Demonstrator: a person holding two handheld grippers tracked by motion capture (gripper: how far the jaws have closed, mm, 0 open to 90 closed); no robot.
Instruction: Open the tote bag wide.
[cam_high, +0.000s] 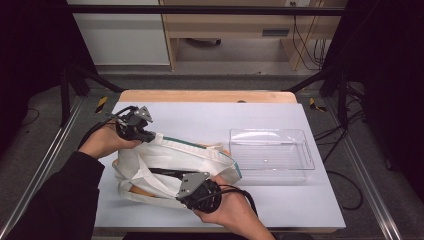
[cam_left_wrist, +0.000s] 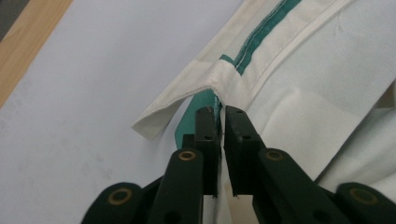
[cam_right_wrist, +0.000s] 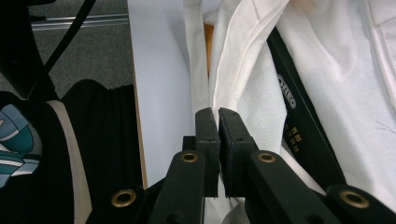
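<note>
Now both my grippers are clenched on the white tote bag mid-table: left gripper on its green-trimmed rim, right gripper on the near edge. I'd spread them evenly, keeping the mouth taut beside the clear tray.

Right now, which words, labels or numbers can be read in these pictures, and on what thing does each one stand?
Black bar inside the white bag: white print ending "...RED", the start hidden by cloth.
Smaller white marks lower on the same bar: too small and blurred to read.
Bag, clear tray, table: no readable text.
</note>
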